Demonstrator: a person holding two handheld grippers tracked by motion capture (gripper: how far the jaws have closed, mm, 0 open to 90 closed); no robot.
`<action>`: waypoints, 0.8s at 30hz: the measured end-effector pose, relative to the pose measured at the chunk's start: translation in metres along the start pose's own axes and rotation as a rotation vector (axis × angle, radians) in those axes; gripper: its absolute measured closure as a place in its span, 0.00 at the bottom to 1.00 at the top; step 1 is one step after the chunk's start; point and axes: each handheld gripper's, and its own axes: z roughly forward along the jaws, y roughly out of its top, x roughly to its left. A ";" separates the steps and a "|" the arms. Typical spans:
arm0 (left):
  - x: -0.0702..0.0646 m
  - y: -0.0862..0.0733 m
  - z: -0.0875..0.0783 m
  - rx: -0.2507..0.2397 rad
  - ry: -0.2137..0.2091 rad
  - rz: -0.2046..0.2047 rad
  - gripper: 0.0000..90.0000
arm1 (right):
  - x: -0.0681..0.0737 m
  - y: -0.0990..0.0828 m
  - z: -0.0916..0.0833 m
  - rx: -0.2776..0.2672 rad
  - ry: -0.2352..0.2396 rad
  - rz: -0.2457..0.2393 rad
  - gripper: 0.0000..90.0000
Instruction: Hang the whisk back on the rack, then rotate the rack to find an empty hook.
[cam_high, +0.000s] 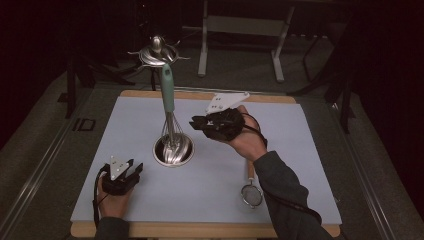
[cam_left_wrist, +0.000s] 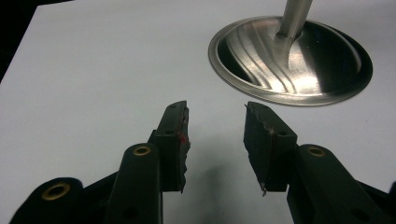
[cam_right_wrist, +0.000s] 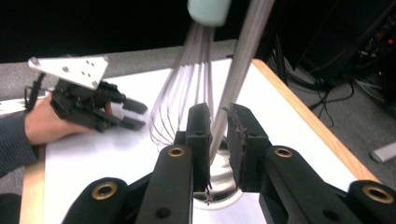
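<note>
- The shiny round steel bowl (cam_high: 173, 150) sits on the pale blue table mat (cam_high: 210, 180), left of centre.
- A wire whisk with a teal handle (cam_high: 167, 90) and a long steel ladle (cam_right_wrist: 243, 60) stand in the bowl.
- Right gripper (cam_right_wrist: 218, 122): narrow gap between the jaws, with the ladle's shaft in it; contact cannot be confirmed.
- Left gripper (cam_left_wrist: 215, 122): jaws spread and empty, near the bowl.
- A small mesh strainer (cam_high: 252, 194) lies at the mat's near right.

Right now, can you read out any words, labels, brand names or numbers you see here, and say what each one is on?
No readable text.
Whisk: plain teal handle, no brand showing.
Steel bowl: no marking.
Strainer: too small to tell.
Grey plates on the left gripper and right gripper: holes, no lettering.
</note>
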 end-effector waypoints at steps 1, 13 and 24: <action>0.000 0.000 0.000 -0.001 -0.003 -0.005 0.66 | -0.002 -0.008 -0.003 0.003 -0.001 0.027 0.86; 0.002 0.001 -0.005 -0.036 -0.062 -0.040 0.70 | -0.001 -0.044 -0.012 0.054 -0.026 0.072 0.81; -0.004 0.023 -0.033 -0.166 -0.058 -0.062 0.79 | 0.001 -0.087 -0.017 0.091 -0.092 0.127 0.72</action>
